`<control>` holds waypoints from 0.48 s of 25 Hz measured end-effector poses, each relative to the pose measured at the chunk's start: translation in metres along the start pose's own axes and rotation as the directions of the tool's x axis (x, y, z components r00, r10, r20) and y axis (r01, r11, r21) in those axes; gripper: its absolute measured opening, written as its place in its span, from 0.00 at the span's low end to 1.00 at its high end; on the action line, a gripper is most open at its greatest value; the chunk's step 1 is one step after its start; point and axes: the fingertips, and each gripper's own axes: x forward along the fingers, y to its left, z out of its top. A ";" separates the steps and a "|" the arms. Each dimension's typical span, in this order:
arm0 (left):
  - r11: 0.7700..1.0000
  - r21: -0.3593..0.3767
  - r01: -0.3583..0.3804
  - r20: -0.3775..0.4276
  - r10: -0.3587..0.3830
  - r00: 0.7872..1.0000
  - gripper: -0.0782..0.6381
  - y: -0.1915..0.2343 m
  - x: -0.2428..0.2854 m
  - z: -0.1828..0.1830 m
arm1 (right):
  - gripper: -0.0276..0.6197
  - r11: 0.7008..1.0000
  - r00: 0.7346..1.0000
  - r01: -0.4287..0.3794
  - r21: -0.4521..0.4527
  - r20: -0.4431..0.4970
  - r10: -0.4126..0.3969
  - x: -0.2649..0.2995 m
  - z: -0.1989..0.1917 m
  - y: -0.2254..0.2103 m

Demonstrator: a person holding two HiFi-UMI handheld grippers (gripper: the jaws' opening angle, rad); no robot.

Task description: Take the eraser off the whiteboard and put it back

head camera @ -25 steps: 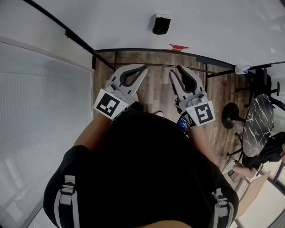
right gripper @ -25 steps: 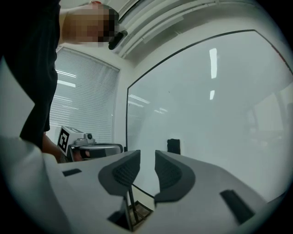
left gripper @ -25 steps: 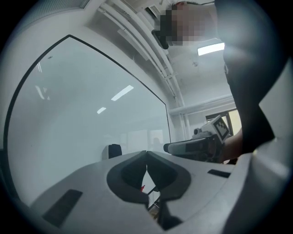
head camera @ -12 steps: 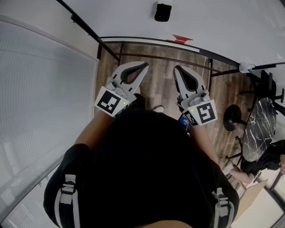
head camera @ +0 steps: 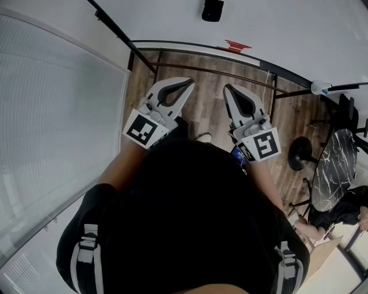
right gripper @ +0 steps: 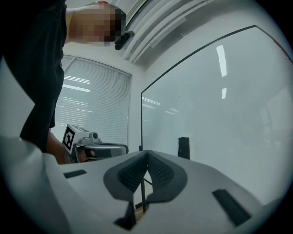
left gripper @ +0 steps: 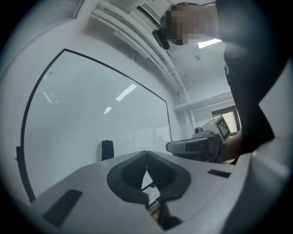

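Eraser (head camera: pixel 212 10) sits on whiteboard (head camera: pixel 287 34), fitting pre-removal or post-return alike; left gripper (head camera: pixel 191 83) and just-closed right gripper (head camera: pixel 226 88): jaws together, holding nothing.

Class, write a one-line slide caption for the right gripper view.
Right gripper, jaws just closed on nothing, faces the black eraser on the whiteboard.

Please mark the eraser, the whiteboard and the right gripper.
eraser (head camera: pixel 212 10), head view, middle of its dark body.
whiteboard (head camera: pixel 299 40), head view, bare white surface right of the eraser.
right gripper (head camera: pixel 227 88), head view, where its closed fingertips meet.
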 end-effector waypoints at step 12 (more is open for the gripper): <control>1.000 0.004 0.001 -0.001 -0.001 1.000 0.12 -0.010 0.001 0.001 | 0.05 1.000 1.000 -0.012 -0.028 -0.005 0.012 -0.008 0.000 0.001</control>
